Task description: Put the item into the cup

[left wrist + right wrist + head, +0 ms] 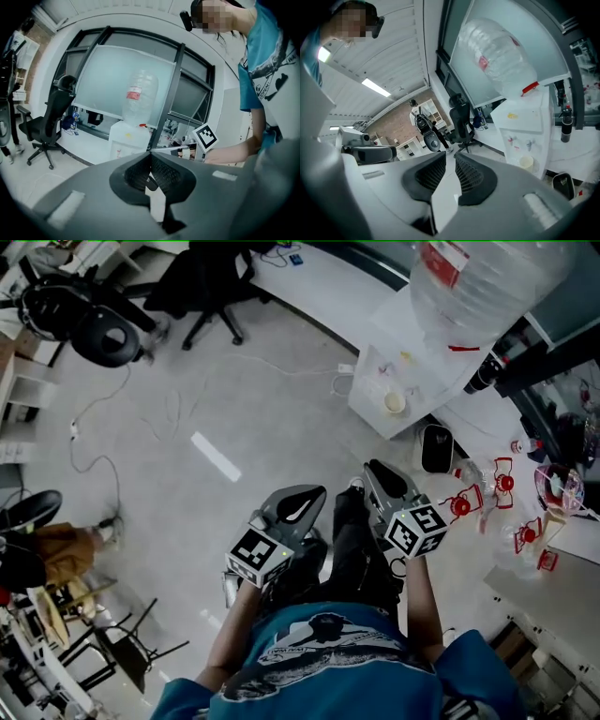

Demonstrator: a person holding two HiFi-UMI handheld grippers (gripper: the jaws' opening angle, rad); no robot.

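Observation:
Both grippers are held up in front of the person's chest, over the floor. In the left gripper view my left gripper (150, 153) has its jaws meeting at the tips with nothing between them; in the head view the left gripper (317, 493) points up the picture. My right gripper (450, 157) shows a narrow gap between its ribbed pads (471, 176), and nothing is in it; the head view shows the right gripper (373, 470) beside the left. A pale cup (395, 402) sits in the water dispenser's tray, the same cup (526, 162) ahead of the right jaws. Small red items (504, 482) lie on the table at right.
A white water dispenser (412, 362) with a big clear bottle (487, 277) stands ahead right. A light table (562, 587) at right carries a clear glass (559, 486). Office chairs (211, 287) stand farther off. Cables (89, 427) trail on the grey floor.

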